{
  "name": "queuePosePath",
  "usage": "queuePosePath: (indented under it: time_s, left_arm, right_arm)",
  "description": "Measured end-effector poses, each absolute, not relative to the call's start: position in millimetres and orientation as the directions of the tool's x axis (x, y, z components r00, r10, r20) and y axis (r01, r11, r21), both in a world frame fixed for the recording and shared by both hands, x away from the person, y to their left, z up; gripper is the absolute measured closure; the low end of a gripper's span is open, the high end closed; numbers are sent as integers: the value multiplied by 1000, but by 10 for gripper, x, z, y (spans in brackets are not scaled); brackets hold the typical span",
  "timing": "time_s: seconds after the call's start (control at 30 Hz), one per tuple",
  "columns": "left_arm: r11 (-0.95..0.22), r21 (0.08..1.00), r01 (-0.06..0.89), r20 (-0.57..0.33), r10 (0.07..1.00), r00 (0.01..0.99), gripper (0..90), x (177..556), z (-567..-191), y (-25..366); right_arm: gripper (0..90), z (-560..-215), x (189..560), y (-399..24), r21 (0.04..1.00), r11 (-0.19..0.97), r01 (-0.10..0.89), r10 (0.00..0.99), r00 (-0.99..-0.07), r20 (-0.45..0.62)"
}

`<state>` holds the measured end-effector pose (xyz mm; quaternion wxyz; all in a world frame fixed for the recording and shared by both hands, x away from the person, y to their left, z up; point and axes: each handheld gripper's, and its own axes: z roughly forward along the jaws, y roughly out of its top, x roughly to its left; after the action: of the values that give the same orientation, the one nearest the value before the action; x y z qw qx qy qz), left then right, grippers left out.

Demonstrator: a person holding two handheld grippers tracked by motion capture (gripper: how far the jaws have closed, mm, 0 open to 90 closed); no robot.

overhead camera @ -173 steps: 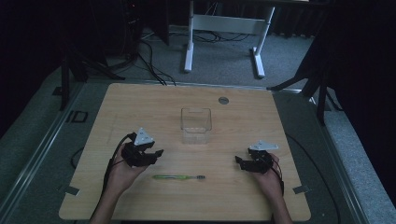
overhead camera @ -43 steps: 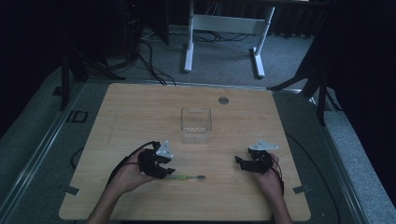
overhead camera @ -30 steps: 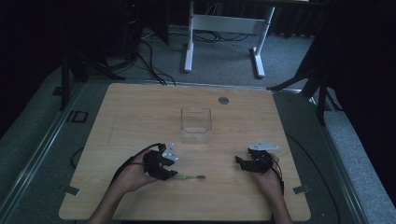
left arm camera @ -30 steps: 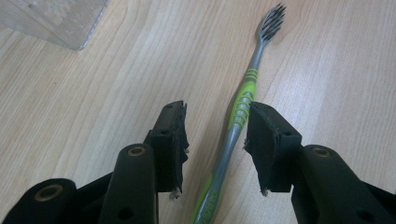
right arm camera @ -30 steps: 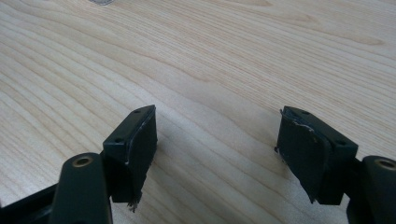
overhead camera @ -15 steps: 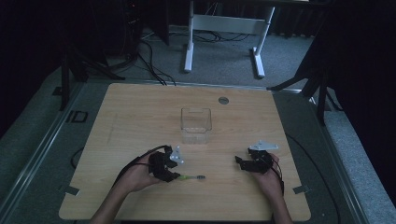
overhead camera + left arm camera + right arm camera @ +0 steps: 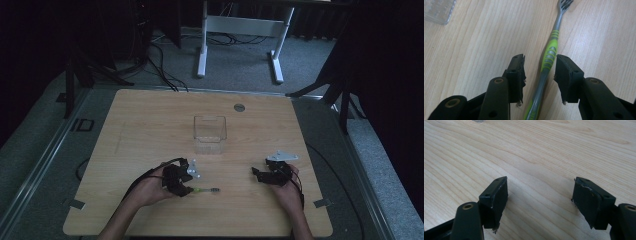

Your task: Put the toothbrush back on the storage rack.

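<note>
A green and grey toothbrush [image 7: 549,57] lies flat on the wooden table [image 7: 150,125], its bristle head pointing away from my left gripper [image 7: 540,66]. The handle runs between the jaws, which stand open and have just been closing; the pads do not touch it. In the high view the left gripper [image 7: 187,189] sits over the handle's left end, and the toothbrush [image 7: 206,190] sticks out to the right. My right gripper [image 7: 256,174] rests on the table at the right. In its own view the right gripper [image 7: 540,195] is open with bare wood between the jaws.
A clear square plastic container [image 7: 210,134] stands mid-table, beyond both grippers; its corner [image 7: 439,11] shows in the left gripper view. A small round metal disc [image 7: 239,107] is set into the table's far side. Beyond the table stands a white desk frame [image 7: 240,30] on the carpet.
My left hand has moved right from the table's left side to the toothbrush and settled over its handle. The right hand has stayed where it was.
</note>
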<state>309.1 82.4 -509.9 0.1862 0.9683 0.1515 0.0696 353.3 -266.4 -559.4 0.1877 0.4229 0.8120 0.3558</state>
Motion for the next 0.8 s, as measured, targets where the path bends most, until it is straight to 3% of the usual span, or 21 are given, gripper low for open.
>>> queuePosePath:
  time_s: [0.8]
  left_arm:
    - [-928,293,230,91,267,959,698,3075,-5188,648]
  right_arm:
    - [283,-5595,3534,-2664,737,390,553,820,-572,-4]
